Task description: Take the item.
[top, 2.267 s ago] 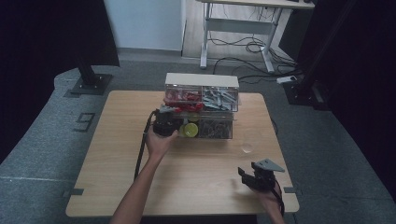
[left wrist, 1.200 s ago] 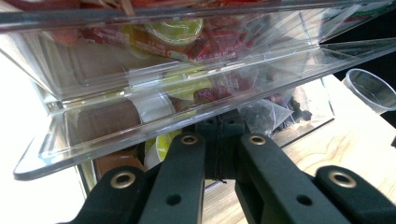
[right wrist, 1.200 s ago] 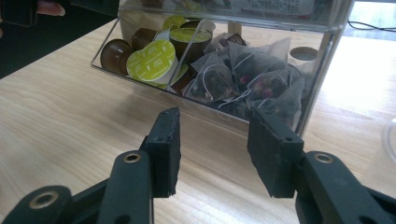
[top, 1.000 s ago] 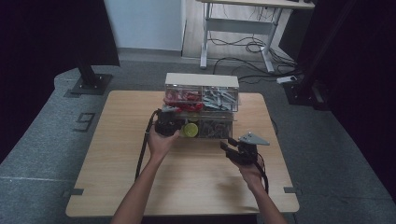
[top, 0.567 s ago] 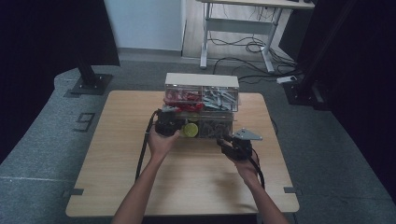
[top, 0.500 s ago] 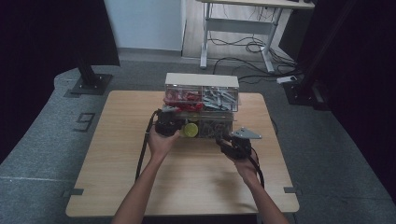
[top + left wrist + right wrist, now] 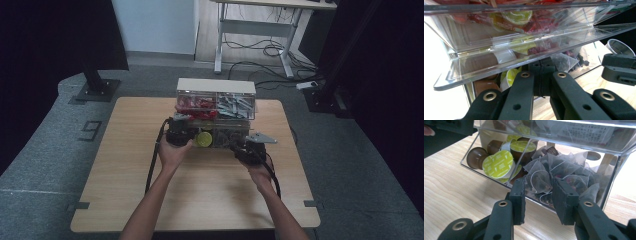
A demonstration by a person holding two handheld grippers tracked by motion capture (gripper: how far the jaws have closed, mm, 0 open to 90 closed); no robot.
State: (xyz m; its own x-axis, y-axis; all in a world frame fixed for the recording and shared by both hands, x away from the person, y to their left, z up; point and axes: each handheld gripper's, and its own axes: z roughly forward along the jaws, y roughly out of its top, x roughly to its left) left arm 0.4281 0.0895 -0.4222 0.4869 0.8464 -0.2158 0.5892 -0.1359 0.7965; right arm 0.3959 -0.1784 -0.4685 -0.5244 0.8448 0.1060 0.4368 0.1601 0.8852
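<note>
Two grippers are both up at the front of a clear plastic organizer box sitting toward the far middle of the wooden desk; the box has two tiers, red packets and grey ones up top, coffee pods and tea bags below.

The left gripper is parked at the box's lower left front; in the left gripper view its fingers are squeezed together on the edge of the clear flap lid, which is held tilted up and open; a green-topped pod peeks out right behind them.

The right gripper sits at the lower right front, just beside the box; its fingers have just been closing, though there's a clear gap between them and nothing in it; they're aimed at the open front of the lower compartment, just outside its clear wall.

Through that wall in the right gripper view: a heap of pyramid tea bags directly ahead of the fingers; to their left, past a clear divider, brown coffee pods with green lids lying on their sides.

A yellow-green pod shows at the front of the box in the high view, between the two grippers; both forearms come in from the bottom edge.
</note>
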